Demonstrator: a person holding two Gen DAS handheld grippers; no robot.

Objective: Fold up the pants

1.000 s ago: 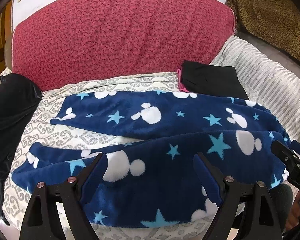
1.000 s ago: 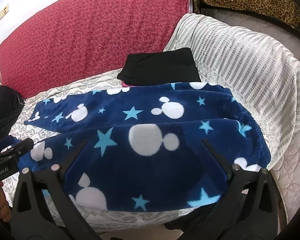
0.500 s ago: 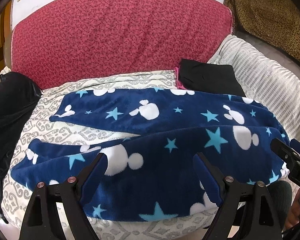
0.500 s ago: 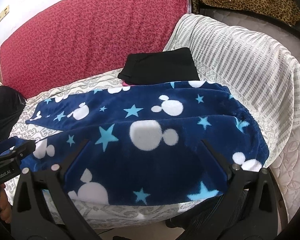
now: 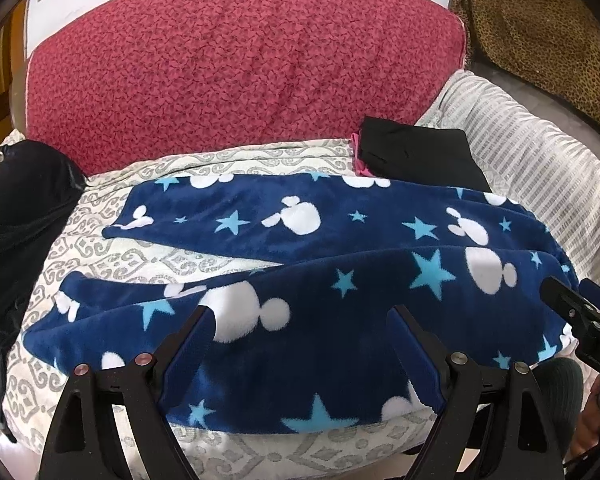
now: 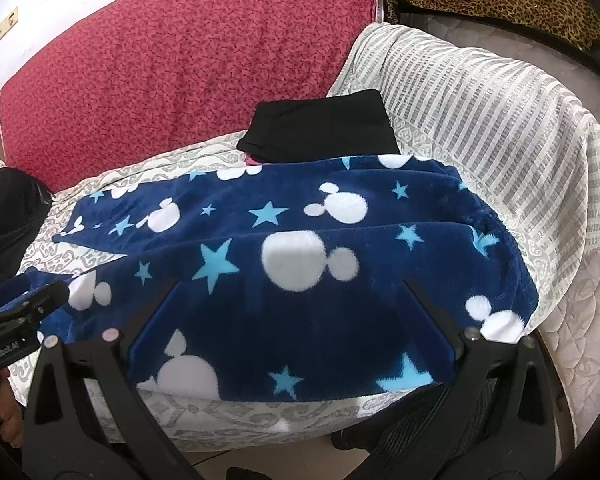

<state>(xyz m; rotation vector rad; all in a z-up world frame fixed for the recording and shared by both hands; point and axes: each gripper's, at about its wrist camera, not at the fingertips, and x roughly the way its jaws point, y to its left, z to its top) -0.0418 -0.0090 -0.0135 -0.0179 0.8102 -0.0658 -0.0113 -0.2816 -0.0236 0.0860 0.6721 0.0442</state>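
Navy fleece pants (image 5: 320, 280) with white mouse heads and blue stars lie spread on the patterned bed sheet (image 5: 112, 256), legs to the left, waist to the right. They also show in the right wrist view (image 6: 300, 272). My left gripper (image 5: 300, 320) is open and empty above the near leg. My right gripper (image 6: 292, 292) is open and empty above the waist part. The right gripper's tip shows at the left wrist view's right edge (image 5: 572, 312); the left gripper's tip shows at the right wrist view's left edge (image 6: 24, 312).
A folded black garment (image 5: 416, 152) on something pink lies behind the pants. A red patterned headboard cushion (image 5: 240, 60) stands at the back. A dark cloth (image 5: 16, 220) lies at the left. A striped grey blanket (image 6: 480, 112) covers the right side.
Both grippers have pulled back a little toward the near bed edge; more sheet shows below the pants. Both stay open and the pants lie unmoved.
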